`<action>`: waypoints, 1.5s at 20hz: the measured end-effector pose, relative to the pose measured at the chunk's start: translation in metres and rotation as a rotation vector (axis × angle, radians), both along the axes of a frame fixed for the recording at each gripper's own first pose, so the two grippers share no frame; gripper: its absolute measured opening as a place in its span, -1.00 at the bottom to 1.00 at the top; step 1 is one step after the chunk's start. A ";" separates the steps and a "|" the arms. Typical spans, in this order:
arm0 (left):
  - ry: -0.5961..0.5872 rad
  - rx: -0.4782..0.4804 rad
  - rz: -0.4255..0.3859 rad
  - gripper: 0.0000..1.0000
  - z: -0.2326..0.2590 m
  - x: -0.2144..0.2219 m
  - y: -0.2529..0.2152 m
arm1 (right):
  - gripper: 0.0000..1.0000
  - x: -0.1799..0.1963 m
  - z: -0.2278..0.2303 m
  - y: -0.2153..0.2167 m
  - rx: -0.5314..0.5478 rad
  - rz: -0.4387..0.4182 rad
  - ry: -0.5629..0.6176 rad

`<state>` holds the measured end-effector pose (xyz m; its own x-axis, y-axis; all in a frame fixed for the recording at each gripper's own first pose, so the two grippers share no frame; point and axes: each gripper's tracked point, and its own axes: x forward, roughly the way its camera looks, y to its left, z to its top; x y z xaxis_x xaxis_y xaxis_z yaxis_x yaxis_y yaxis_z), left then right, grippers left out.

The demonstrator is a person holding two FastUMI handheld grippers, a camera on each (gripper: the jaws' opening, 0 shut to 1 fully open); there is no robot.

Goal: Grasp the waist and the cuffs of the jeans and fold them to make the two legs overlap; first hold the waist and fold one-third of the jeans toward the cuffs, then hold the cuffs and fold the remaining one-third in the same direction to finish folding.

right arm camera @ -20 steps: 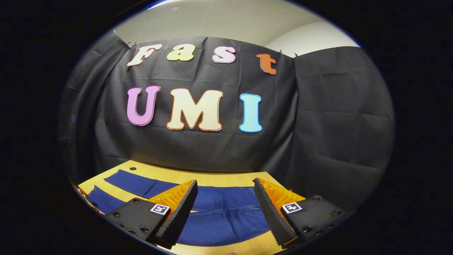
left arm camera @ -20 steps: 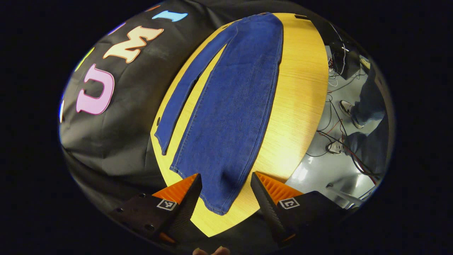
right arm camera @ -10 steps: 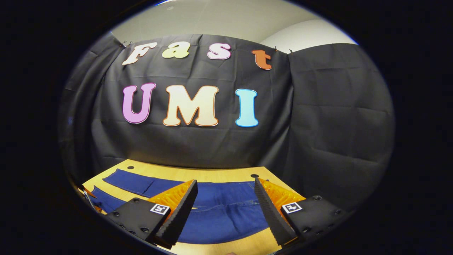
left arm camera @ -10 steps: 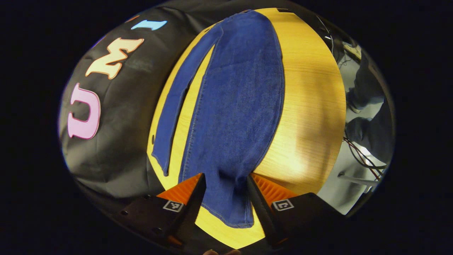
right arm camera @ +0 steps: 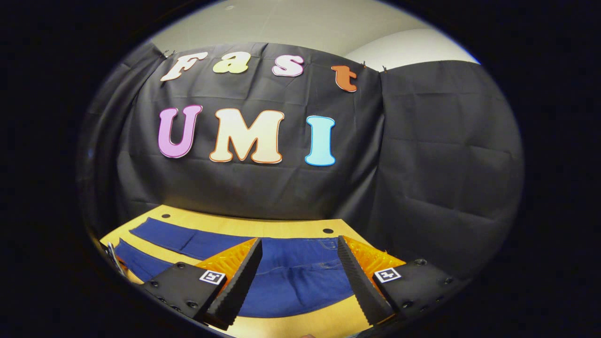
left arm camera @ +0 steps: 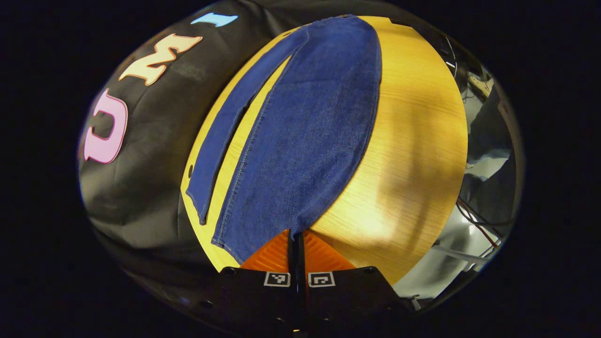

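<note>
Blue jeans (left arm camera: 300, 131) cuff is hidden where the left gripper (left arm camera: 297, 244) is clamped; right gripper (right arm camera: 298, 277) is held apart above the table (left arm camera: 413, 141).

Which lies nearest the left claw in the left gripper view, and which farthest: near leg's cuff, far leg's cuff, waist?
1. Near leg's cuff, at the left claw.
2. Far leg's cuff, off to the left.
3. Waist, at the table's far end.

One pair of jeans (left arm camera: 300, 136), one wooden table (left arm camera: 413, 155), two tongs (left arm camera: 297, 244) (right arm camera: 297, 277), perhaps several floor cables (left arm camera: 474, 213).
</note>
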<state>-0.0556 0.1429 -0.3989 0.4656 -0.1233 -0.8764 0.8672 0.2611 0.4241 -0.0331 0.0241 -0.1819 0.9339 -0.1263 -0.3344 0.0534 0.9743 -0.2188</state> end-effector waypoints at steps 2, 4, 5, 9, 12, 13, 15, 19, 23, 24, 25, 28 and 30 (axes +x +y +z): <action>0.009 0.002 0.019 -1.00 0.000 -0.002 0.002 | 0.97 0.001 -0.008 -0.026 -0.091 0.024 0.042; 0.000 0.009 0.016 -1.00 0.000 -0.002 0.001 | 1.00 -0.002 -0.017 -0.059 -0.210 0.042 0.091; -0.015 0.009 0.004 -0.96 -0.001 -0.001 0.001 | 0.98 -0.003 -0.016 -0.075 -0.258 0.045 0.095; -0.060 0.054 -0.021 -1.00 0.002 0.001 0.002 | 0.97 -0.002 -0.051 -0.123 -0.377 0.100 0.183; -0.064 0.057 0.013 -1.00 0.003 0.003 0.003 | 0.98 0.002 -0.093 -0.148 -0.502 0.178 0.279; -0.064 0.057 0.025 -1.00 0.004 0.002 0.004 | 0.98 0.002 -0.107 -0.154 -0.542 0.215 0.316; -0.058 0.074 0.043 -1.00 0.004 0.003 0.004 | 0.99 -0.005 -0.137 -0.161 -0.609 0.299 0.380; -0.045 0.086 0.072 -1.00 0.004 0.003 0.005 | 0.98 -0.009 -0.183 -0.152 -0.735 0.504 0.479; -0.051 0.119 0.079 -1.00 0.004 0.004 0.005 | 0.92 -0.012 -0.231 -0.148 -0.770 0.641 0.591; -0.055 0.124 0.077 -1.00 0.005 0.005 0.005 | 0.99 -0.013 -0.235 -0.150 -0.780 0.667 0.609; -0.056 0.132 0.076 -1.00 0.005 0.004 0.006 | 0.99 -0.015 -0.240 -0.150 -0.787 0.692 0.637; -0.054 0.141 0.085 -1.00 0.005 0.005 0.005 | 0.99 -0.026 -0.264 -0.157 -0.811 0.758 0.745; -0.053 0.146 0.100 -1.00 0.005 0.005 0.007 | 0.87 -0.016 -0.268 -0.159 -0.843 0.769 0.723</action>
